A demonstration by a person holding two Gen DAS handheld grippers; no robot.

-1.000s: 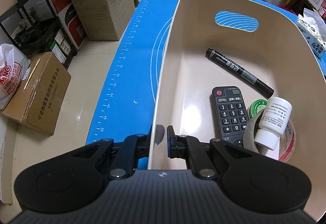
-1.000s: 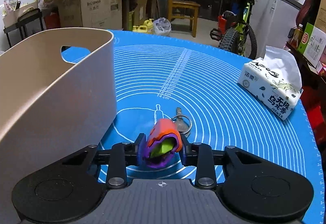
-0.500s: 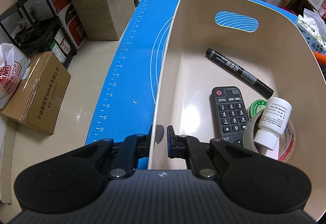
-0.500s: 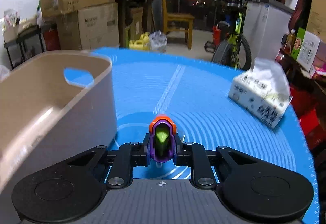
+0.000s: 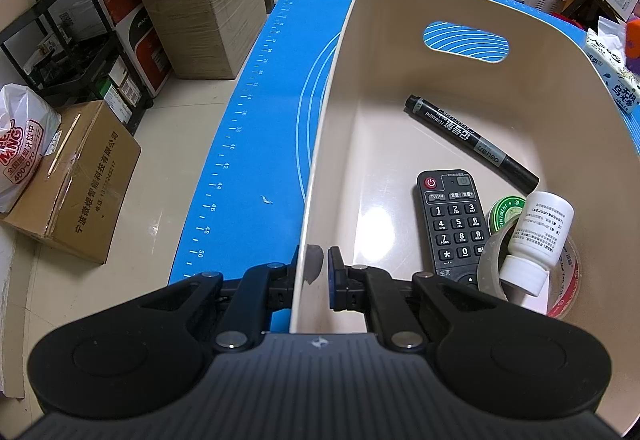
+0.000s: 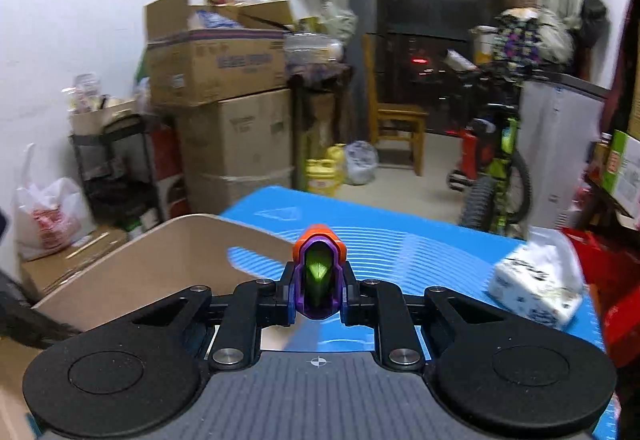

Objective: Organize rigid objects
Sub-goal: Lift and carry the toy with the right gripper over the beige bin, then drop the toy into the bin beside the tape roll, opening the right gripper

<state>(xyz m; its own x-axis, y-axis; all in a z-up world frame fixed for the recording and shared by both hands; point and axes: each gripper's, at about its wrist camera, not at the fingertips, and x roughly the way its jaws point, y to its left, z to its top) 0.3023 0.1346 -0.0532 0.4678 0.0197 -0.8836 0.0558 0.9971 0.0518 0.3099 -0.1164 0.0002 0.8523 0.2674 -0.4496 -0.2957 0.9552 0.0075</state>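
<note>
Right gripper pinches an orange, purple and green plastic toy, above the blue desk mat. Left gripper clamps the beige plastic bin's wall; the bin sits at the toy's nine o'clock.

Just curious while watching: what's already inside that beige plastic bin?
Inside the beige plastic bin lie a black marker pen, a black remote control, a white pill bottle resting on a clear tape roll, and a green tin, partly covered. Anything beneath them is hidden.
</note>
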